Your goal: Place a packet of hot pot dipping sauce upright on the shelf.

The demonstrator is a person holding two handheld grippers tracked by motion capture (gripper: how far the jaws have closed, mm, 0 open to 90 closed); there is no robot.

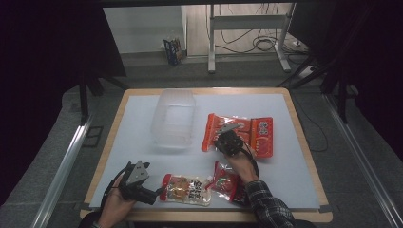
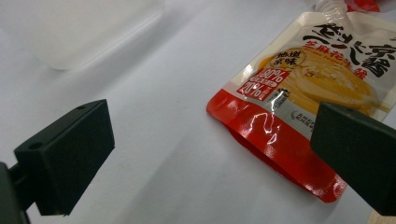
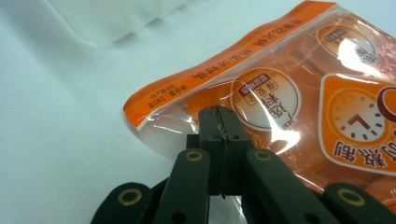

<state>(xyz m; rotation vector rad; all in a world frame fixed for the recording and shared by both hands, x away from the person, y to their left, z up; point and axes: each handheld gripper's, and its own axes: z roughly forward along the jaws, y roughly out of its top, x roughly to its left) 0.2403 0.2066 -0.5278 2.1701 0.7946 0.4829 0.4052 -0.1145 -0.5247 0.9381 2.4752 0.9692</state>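
An orange snack bag lies at the right middle of the white mat. My right gripper sits on the bag's left part. In the right gripper view its jaws are pressed together on the bag's clear film near the sealed edge. A red and yellow spouted pouch lies flat near the front edge. My left gripper is just left of it, low over the mat. In the left gripper view the gripper is open, with the pouch's red bottom end close to the right-hand jaw.
A clear plastic container stands at the back middle of the mat, and its blurred wall appears beyond the left jaws. A small red packet lies by the person's right forearm. The table's wooden rim borders the mat.
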